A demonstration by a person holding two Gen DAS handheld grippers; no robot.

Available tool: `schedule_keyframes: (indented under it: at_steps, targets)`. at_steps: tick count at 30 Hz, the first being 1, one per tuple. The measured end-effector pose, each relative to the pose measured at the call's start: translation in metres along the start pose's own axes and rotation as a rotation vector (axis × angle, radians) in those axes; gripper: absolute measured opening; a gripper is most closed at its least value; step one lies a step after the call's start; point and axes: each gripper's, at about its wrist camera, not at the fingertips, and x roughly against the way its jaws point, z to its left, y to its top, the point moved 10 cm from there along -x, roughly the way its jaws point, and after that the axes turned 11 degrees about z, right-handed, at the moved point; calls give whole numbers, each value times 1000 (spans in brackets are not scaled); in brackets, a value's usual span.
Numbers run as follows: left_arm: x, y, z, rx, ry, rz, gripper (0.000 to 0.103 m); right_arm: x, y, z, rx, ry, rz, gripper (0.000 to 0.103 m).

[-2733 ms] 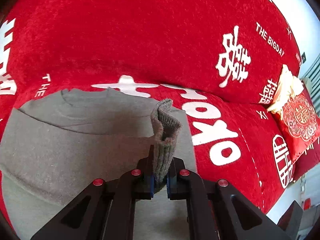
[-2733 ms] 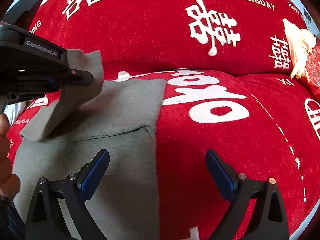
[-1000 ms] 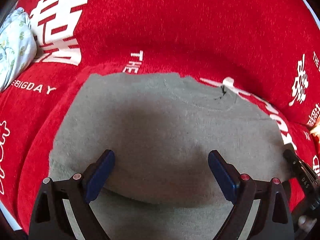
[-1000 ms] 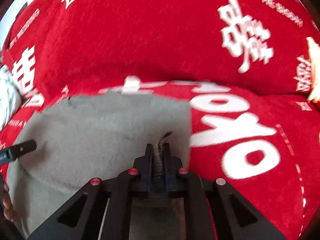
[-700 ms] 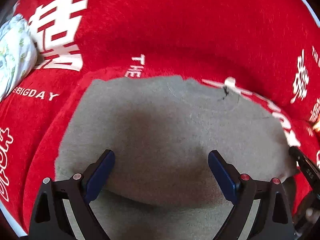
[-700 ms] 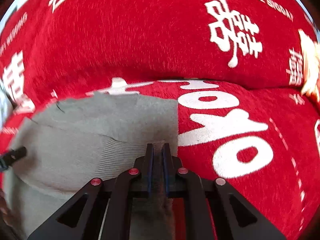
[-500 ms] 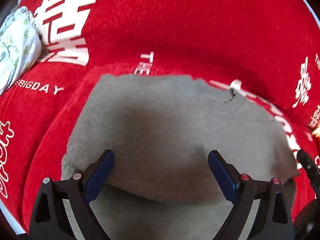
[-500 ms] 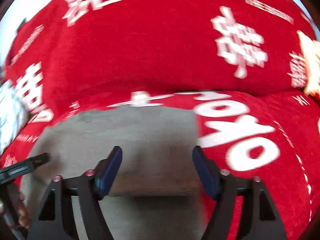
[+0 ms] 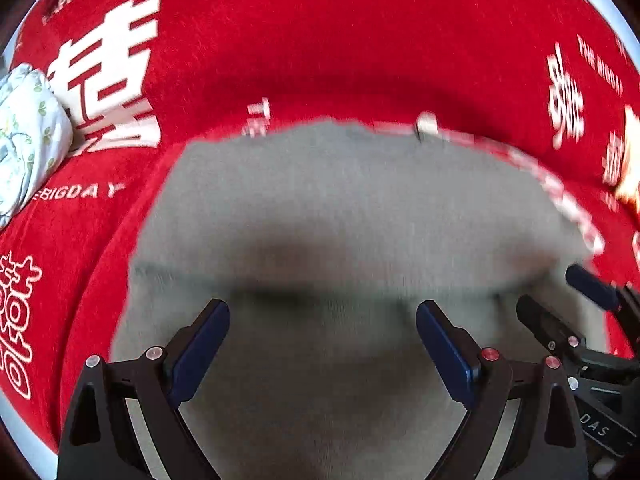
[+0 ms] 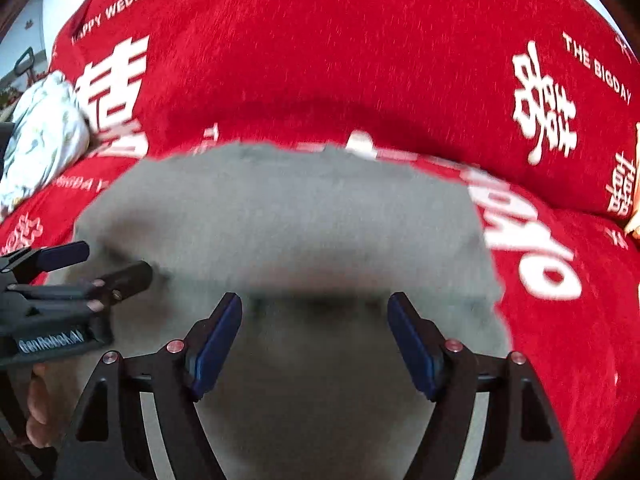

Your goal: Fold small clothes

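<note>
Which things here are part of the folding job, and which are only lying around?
Job:
grey sweater
left claw, open
right claw, open

Lying around:
red cover
floral cloth

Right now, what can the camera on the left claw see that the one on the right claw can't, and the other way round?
Only the left view shows the right claw from outside, at its right edge, jaws apart over the grey garment's edge. Only the right view shows the left claw from outside, with part of the person's hand behind it, and the "HAPPY WEDDING" lettering in full. Both share the folded grey garment, the red printed cover and the pale floral bundle.
</note>
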Motion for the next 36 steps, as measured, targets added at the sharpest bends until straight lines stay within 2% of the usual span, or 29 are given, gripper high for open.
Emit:
schedule_keyframes:
  at_steps: [1, 2, 4, 14, 27, 28, 29, 36]
  targets:
    - [-5, -10, 0, -10, 21, 5, 96, -4, -7, 2, -3, 4, 22, 78]
    - [0, -12, -1, -19, 32, -47, 96, -9, -17, 3, -5, 3, 42, 79]
    - [5, -21, -3, -30, 41, -63, 96, 1, -26, 7, 7, -20, -1, 83]
    - [22, -58, 0, -25, 40, -117, 96, 22, -66, 14, 2, -42, -48, 87]
    - [45, -123, 1, -22, 32, -97, 97, 47, -129, 24, 36, -48, -39, 95]
    - [46, -129, 1, -14, 22, -83, 103, 49, -135, 25, 43, -49, -36, 95]
    - [41, -138, 1, -16, 18, -35, 103, 51, -140, 25, 49, -50, -32, 95]
    - [46, -171, -2, -48, 21, -21, 103, 57, -167, 28, 80, -69, -10, 95]
